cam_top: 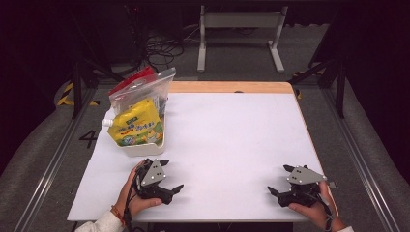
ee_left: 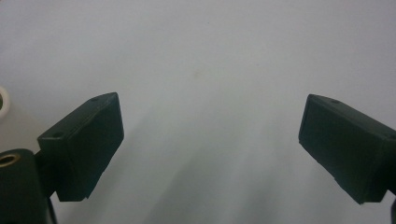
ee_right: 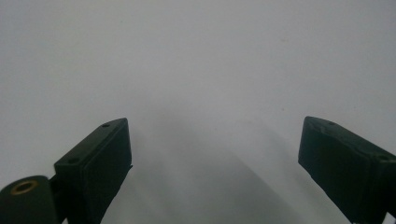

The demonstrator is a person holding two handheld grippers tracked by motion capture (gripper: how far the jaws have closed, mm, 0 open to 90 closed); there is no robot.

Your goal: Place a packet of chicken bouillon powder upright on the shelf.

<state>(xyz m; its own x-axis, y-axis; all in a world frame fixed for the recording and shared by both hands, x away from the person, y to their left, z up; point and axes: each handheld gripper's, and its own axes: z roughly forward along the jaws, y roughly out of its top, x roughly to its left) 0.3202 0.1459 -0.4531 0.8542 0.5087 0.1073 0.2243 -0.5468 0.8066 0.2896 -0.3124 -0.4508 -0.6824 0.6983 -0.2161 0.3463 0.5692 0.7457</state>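
Both grippers rest low on the white table (cam_top: 232, 140) near its front edge, each held in a hand. My left gripper (cam_top: 173, 174) sits at the front left, just in front of a white bin (cam_top: 145, 149), and stands open with nothing between its jaws. In the left gripper view the left gripper (ee_left: 210, 135) shows its jaws wide apart over bare white surface. My right gripper (cam_top: 278, 179) lies at the front right, also open and empty. The right gripper view has the right gripper (ee_right: 215, 154) spread over plain white table.
The white bin holds a yellow spouted pouch (cam_top: 136, 126) and, behind it, a clear zip bag (cam_top: 142, 89) with something red inside. A small white round thing (ee_left: 3, 101) peeks in at the left gripper view's left edge. A wooden strip (cam_top: 227, 87) lines the table's far edge.
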